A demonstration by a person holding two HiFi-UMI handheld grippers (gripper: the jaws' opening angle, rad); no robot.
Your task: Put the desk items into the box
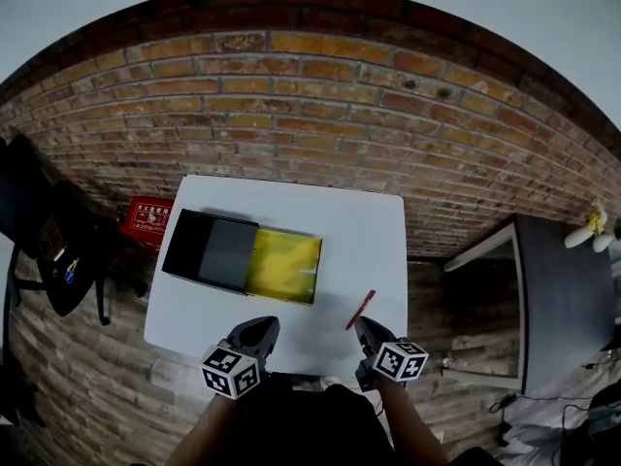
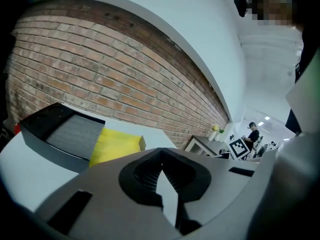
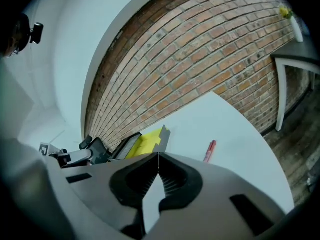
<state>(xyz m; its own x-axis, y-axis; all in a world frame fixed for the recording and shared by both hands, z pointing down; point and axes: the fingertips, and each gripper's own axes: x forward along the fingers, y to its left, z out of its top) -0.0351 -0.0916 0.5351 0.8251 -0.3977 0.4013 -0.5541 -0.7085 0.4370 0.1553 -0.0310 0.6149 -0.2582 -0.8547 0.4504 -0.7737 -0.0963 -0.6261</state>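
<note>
The slim red plastic pen looks light, stiff and prone to roll; mid-barrel seems the best hold. The left gripper and right gripper are both pressed together, empty.

Open tabletop surrounds the red pen; the box blocks the left half.

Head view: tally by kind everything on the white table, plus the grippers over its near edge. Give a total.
Box: 1, the black and yellow box
Pen: 1, the red pen
Grippers: 2, the left gripper and the right gripper, both empty
Total: 4
</note>
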